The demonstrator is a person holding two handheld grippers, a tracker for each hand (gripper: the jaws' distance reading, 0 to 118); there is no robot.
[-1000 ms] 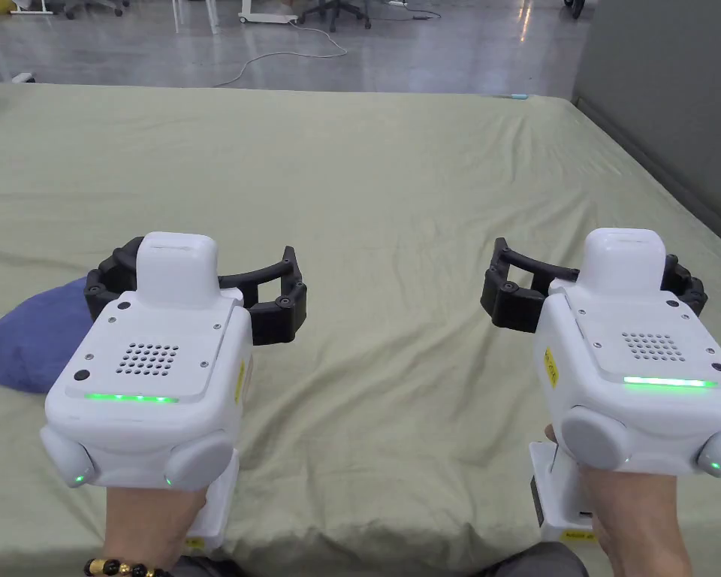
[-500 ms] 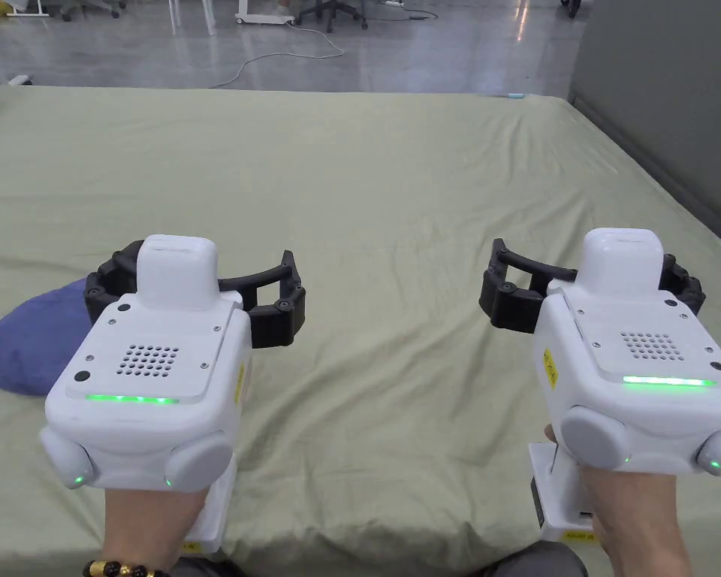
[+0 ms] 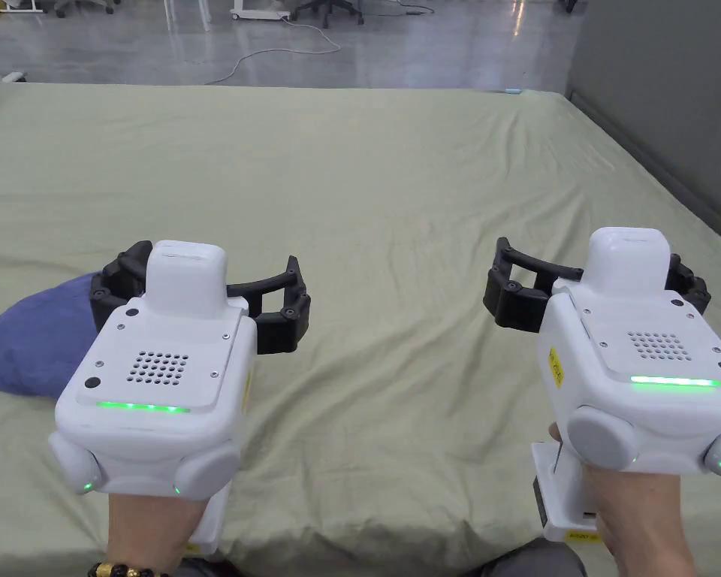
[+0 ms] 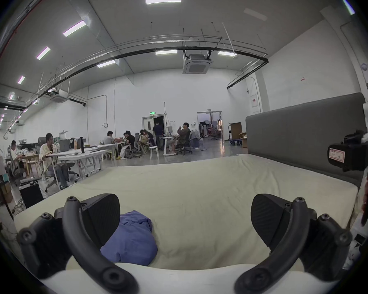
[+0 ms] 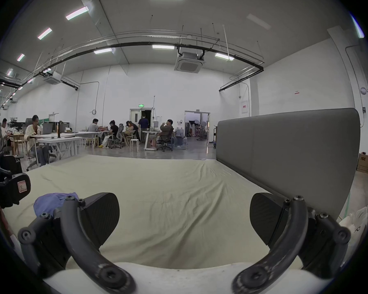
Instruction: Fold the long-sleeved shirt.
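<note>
The wide bed covered by a wrinkled olive-green cotton sheet [image 3: 396,188] filled most of the head view, with a grey padded headboard [image 5: 285,150] along its right side. Against the frames from 1.0 s and 0.5 s before, little had changed: the whole picture had slipped slightly downward, which suggested the head camera had tilted rather than the grippers travelling. That left the fold unstarted and the first reach not yet made.

The 2 white hand-held units hovered above the near edge of the bed. The left gripper [image 3: 201,289] had its black jaws spread wide and held nothing; the right gripper [image 3: 592,282] was equally wide and empty.

The crumpled blue-violet long-sleeved shirt [image 3: 36,345] lay bunched in a rounded heap on the sheet at the left, just beyond the left gripper. Its sleeves and collar could not be made out, probably tucked inside the heap.
</note>
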